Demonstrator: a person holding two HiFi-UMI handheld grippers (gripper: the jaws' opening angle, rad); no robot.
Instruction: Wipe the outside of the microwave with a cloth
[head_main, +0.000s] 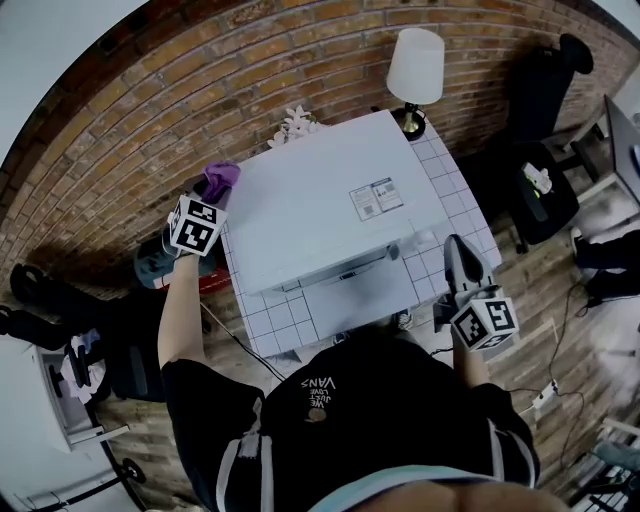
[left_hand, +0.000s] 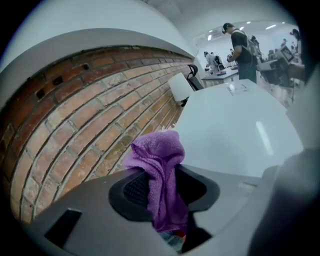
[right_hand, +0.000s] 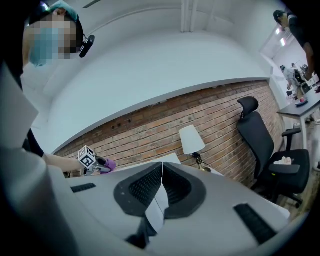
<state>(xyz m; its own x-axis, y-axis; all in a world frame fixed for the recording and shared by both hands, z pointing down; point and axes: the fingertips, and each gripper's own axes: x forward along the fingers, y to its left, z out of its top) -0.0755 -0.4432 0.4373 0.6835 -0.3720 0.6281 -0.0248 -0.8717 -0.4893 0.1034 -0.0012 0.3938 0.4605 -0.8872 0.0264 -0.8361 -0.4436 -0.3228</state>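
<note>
Left gripper (head_main: 213, 186): jaws clenched on purple cloth (left_hand: 160, 167), beside microwave (head_main: 320, 200) left edge. Right gripper (right_hand: 162, 186): jaws pressed together, empty.

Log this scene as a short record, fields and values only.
Left gripper: shut on purple cloth
Cloth position: left rear corner of the microwave, contact unclear
Right gripper: shut, empty, near the microwave's right front
Support: tiled table
Behind: lamp, brick wall
</note>
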